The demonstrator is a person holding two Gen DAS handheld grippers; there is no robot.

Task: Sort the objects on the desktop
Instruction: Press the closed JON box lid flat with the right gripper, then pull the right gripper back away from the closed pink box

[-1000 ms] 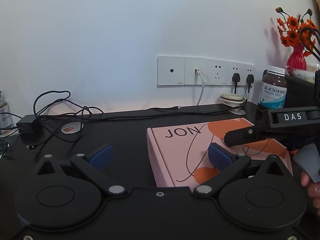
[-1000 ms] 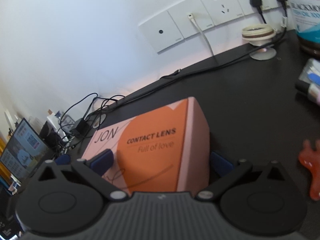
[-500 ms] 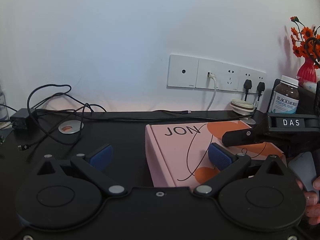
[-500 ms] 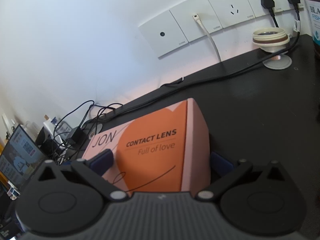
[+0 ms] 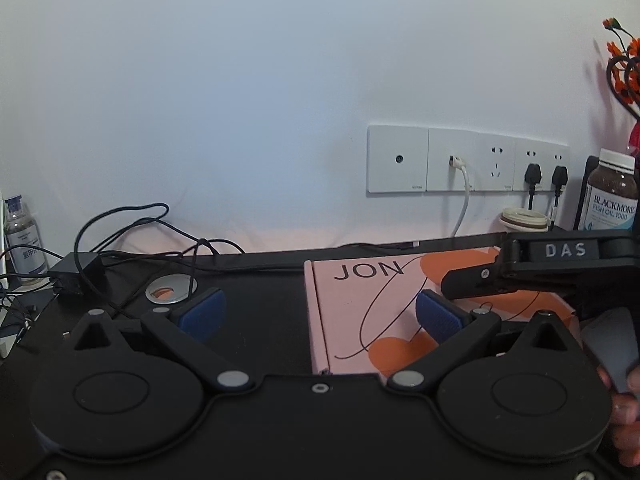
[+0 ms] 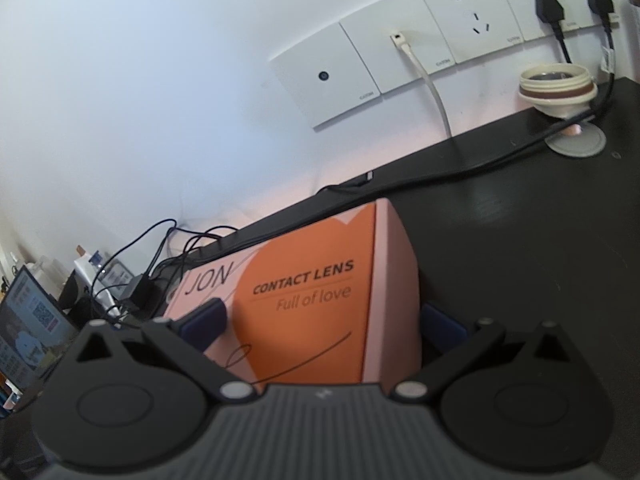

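Right tongs [image 6: 322, 322] hide the pink box's [image 6: 320, 280] near end.

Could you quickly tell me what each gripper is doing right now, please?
Left gripper: open, holding nothing, one finger over the pink box.
Right gripper: closed on the pink box, one finger on each side.

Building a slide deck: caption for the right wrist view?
Right gripper clamps the pink-and-orange contact lens box on a black desk.

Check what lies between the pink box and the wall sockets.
In the right wrist view, bare black desk crossed by one black cable separates the pink box from the wall sockets.
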